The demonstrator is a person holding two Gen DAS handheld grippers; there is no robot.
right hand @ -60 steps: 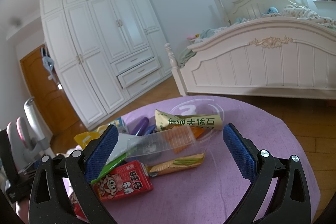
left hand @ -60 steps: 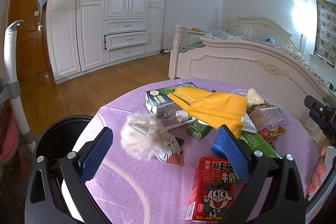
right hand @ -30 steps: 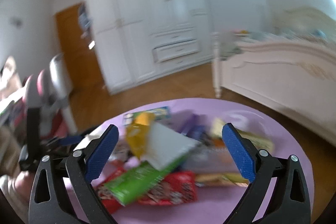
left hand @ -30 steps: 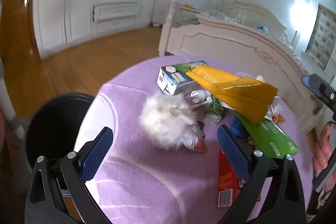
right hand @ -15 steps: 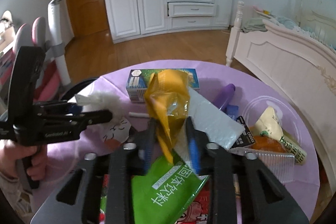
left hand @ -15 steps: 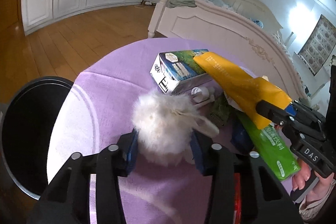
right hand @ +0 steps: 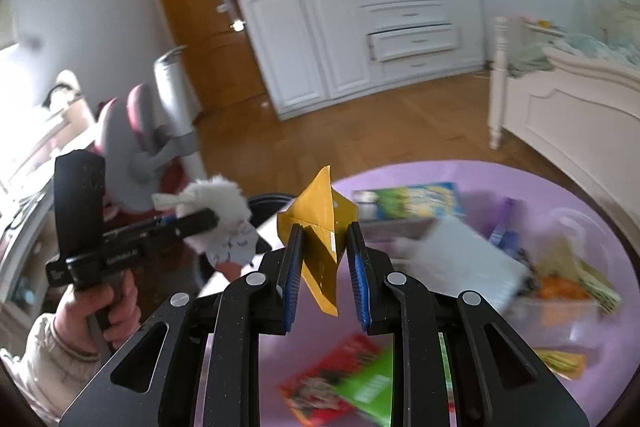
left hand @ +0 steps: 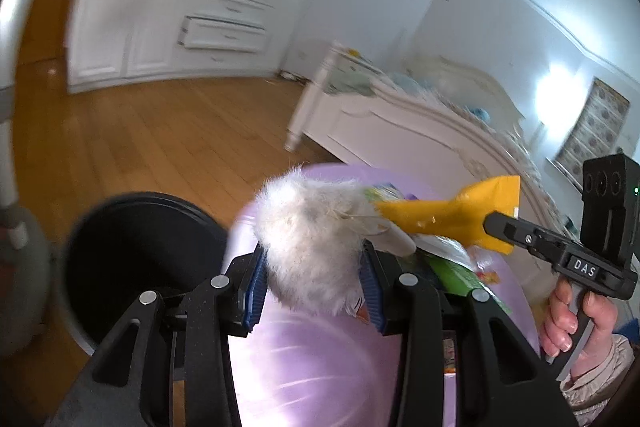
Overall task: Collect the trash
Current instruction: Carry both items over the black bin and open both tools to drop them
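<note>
Worktop (left hand: 320, 367): purple, round, litter lying at its far side. Black bin (left hand: 136, 259) stands off worktop's left edge, nearer left tongs (left hand: 312, 291), which are clamped on white fluffy toy (left hand: 312, 239). Right tongs (right hand: 322, 275), jaws closing, pinch yellow bag (right hand: 320, 227) upright, lifted off the worktop.
</note>
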